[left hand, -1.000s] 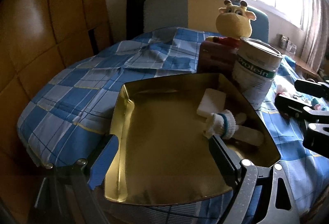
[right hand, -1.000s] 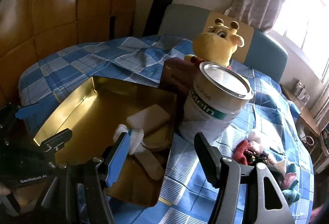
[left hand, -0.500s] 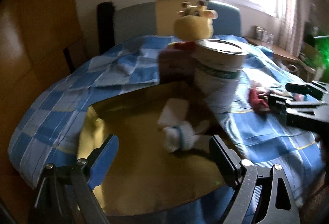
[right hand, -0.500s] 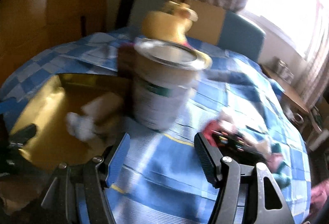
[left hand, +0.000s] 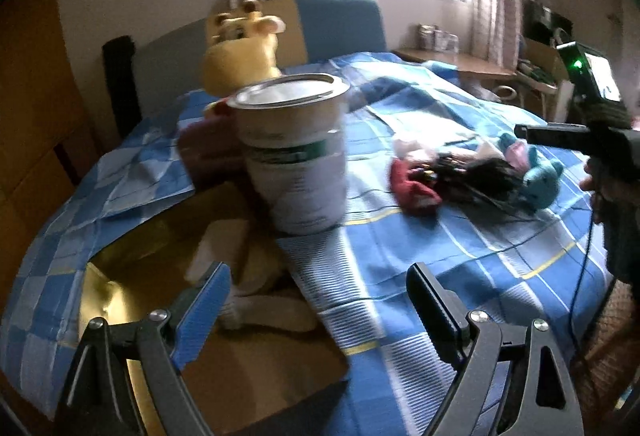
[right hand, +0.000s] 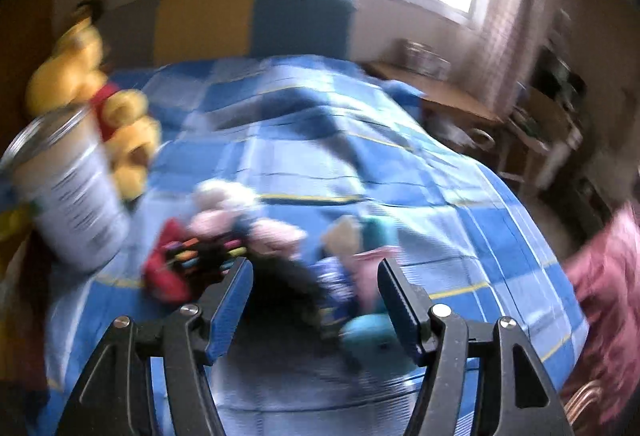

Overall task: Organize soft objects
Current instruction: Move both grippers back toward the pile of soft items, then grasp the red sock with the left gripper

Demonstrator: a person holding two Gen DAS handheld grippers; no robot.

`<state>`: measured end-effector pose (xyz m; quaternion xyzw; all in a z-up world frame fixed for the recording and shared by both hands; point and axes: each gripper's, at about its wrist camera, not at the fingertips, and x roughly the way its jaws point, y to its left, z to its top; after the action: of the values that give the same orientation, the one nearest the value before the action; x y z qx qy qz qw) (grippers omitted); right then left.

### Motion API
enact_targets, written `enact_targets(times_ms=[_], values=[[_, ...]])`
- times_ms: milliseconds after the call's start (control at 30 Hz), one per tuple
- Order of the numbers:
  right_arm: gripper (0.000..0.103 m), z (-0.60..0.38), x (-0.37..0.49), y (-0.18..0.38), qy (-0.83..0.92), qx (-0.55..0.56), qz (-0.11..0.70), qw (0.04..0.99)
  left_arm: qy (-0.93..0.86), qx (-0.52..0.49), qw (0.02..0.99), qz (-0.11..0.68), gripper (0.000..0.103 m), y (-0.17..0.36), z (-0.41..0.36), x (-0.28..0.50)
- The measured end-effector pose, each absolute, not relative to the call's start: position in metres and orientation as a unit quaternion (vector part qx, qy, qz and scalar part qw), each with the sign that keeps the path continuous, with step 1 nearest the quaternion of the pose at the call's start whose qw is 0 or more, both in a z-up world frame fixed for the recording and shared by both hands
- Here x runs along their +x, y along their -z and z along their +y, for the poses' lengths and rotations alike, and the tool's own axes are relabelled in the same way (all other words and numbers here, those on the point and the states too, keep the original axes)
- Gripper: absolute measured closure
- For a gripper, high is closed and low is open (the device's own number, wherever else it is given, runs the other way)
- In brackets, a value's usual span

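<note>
Right gripper (right hand: 312,292) hangs wide apart and empty above the pile of soft toys (right hand: 280,256); it should descend straight on one toy, then pinch gently.

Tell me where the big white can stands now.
In the left wrist view, the can stands upright on the bed, between the gold tray and the toy pile.

Blue-checked bedspread (left hand: 440,236), gold tray (left hand: 120,276), yellow giraffe plush (left hand: 240,51), teal plush (left hand: 540,183).
</note>
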<state>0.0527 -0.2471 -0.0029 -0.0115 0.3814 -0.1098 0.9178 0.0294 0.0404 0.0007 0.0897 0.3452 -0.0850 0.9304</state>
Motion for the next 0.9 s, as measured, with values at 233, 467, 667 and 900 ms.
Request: enact_targets(times_ms=[233,467,667,900], values=[[0.037,-0.322,0.046,0.019,0.174,0.152,0.381,0.895,0.117,0.109,0.921,0.355,0.013,0.009,0.003,0.041],[0.037,-0.342,0.04,0.031,0.178,0.219,0.394,0.875,0.136,0.108,0.909,0.379,0.013,0.022,-0.02,0.056],[0.037,-0.344,0.04,0.035,0.18,0.241,0.396,0.868,0.153,0.073,0.886,0.431,0.02,0.042,-0.027,0.075],[0.037,-0.351,0.039,0.037,0.177,0.261,0.395,0.863,0.169,0.045,0.874,0.453,0.022,0.051,-0.037,0.095]])
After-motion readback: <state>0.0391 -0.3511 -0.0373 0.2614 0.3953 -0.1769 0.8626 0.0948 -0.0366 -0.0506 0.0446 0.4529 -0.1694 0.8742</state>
